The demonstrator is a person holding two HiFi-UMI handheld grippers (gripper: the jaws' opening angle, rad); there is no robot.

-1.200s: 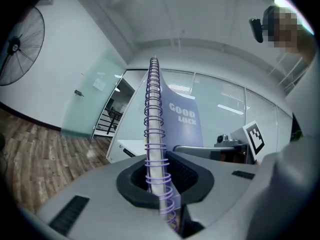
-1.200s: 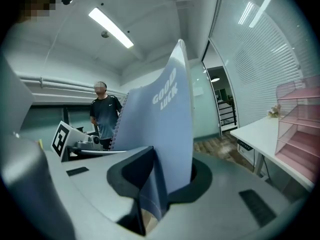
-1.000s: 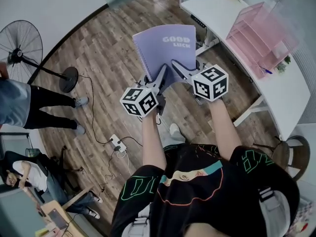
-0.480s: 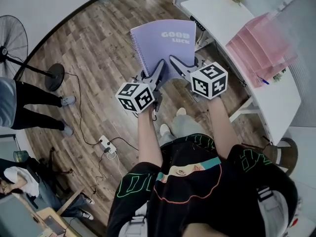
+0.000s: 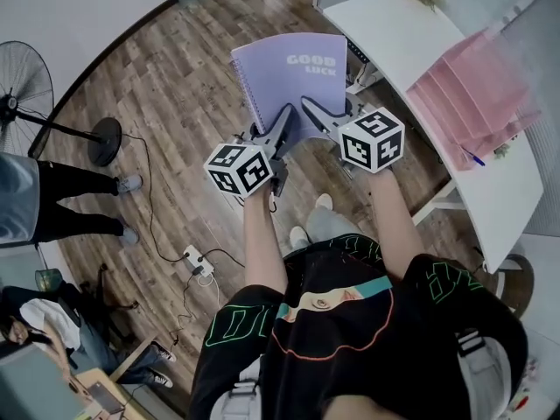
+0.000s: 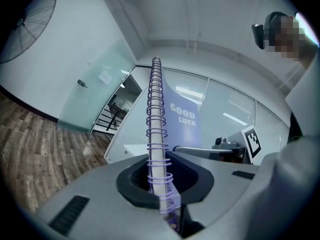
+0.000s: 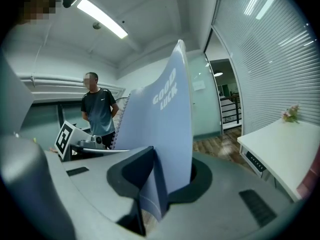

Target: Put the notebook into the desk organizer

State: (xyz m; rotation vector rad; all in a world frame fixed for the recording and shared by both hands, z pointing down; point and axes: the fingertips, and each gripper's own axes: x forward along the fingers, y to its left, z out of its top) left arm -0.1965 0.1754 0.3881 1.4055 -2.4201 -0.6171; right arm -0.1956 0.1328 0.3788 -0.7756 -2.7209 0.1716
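Both arms [image 5: 262, 243] fwd; L gripper [image 5: 285, 116], R gripper [image 5: 311, 108] clamp notebook [image 5: 293, 73].

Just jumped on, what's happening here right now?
A person holds a purple spiral notebook in the air with both grippers. The left gripper is shut on its spiral-bound edge, and the right gripper is shut on the opposite, open edge. The notebook hangs over the wood floor, short of the white desk. The pink desk organizer stands on that desk, off to the right. The notebook is not yet in it.
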